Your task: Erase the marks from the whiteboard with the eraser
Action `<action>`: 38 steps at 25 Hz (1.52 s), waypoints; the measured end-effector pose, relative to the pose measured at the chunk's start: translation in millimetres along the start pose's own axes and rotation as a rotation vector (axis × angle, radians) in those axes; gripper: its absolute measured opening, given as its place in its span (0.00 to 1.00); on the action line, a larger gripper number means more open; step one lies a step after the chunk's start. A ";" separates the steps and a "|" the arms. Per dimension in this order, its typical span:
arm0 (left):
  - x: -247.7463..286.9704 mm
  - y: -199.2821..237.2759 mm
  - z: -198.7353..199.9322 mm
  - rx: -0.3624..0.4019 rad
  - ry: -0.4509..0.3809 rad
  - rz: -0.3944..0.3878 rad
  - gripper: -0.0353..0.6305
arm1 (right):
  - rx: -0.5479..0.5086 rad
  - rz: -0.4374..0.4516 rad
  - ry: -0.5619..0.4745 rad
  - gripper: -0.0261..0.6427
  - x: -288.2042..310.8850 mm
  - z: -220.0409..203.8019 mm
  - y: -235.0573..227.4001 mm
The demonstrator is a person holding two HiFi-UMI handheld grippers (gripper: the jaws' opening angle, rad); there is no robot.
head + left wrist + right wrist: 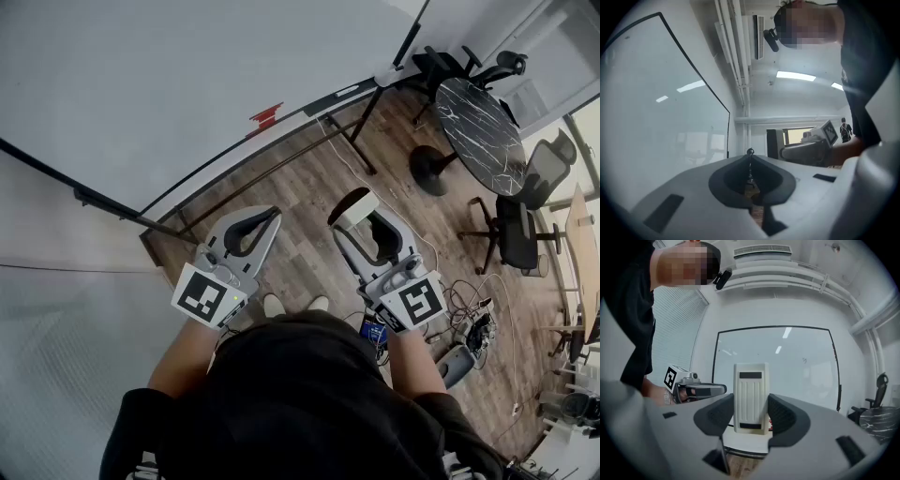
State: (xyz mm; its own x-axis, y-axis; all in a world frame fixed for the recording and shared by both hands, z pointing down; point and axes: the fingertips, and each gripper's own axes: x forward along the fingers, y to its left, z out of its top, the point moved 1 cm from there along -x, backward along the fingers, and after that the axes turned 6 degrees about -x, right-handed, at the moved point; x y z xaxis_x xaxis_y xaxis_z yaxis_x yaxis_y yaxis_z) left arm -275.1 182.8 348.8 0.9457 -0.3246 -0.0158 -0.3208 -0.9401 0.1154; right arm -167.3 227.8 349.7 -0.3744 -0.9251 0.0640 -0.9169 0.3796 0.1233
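A ribbed cream eraser (751, 385) stands upright, clamped in the right tongs (750, 408) facing the black-framed whiteboard (787, 362), left tongs (750, 165) clenched empty, office chair (514, 232) off right.

We see the whiteboard (141, 84) cut off by the head view's top and left edges, and its faint mark (805, 360) is too small to make out.

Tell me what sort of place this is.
Probably an office meeting room: a large whiteboard, a round marble-topped table and wheeled office chairs around it.
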 end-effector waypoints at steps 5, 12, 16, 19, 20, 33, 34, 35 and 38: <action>-3.0 -18.5 -3.8 -0.007 0.006 -0.025 0.07 | 0.020 -0.003 -0.031 0.38 -13.8 5.3 11.8; 6.7 -44.7 -3.6 -0.011 0.000 -0.058 0.06 | 0.040 0.020 -0.022 0.38 -37.8 0.1 10.2; 19.3 -57.0 0.8 -0.002 -0.011 -0.064 0.06 | 0.022 0.016 -0.026 0.38 -46.5 2.3 0.5; 35.3 -65.5 2.7 0.008 -0.006 -0.058 0.06 | 0.027 0.026 -0.020 0.38 -53.3 4.6 -12.2; 40.9 -67.7 2.6 0.010 -0.005 -0.056 0.06 | 0.024 0.033 -0.012 0.38 -56.2 1.3 -16.9; 121.9 -101.6 -12.8 0.044 0.026 -0.033 0.06 | -0.011 0.073 -0.038 0.38 -88.8 -21.9 -84.8; 126.2 -102.7 -13.1 0.048 0.030 -0.028 0.06 | -0.011 0.077 -0.040 0.38 -90.3 -22.5 -88.6; 130.3 -103.5 -13.7 0.052 0.034 -0.023 0.06 | -0.013 0.083 -0.042 0.38 -91.4 -23.7 -92.1; 143.7 -104.3 -15.4 0.055 0.046 -0.012 0.06 | -0.018 0.092 -0.042 0.38 -91.0 -28.8 -104.6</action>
State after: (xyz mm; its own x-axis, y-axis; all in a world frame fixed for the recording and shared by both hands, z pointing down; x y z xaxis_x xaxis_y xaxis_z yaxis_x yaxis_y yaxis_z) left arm -104.9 235.8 349.8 0.9505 -0.3094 0.0291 -0.3106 -0.9486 0.0605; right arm -33.4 272.6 359.5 -0.4625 -0.8859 0.0346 -0.8760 0.4626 0.1362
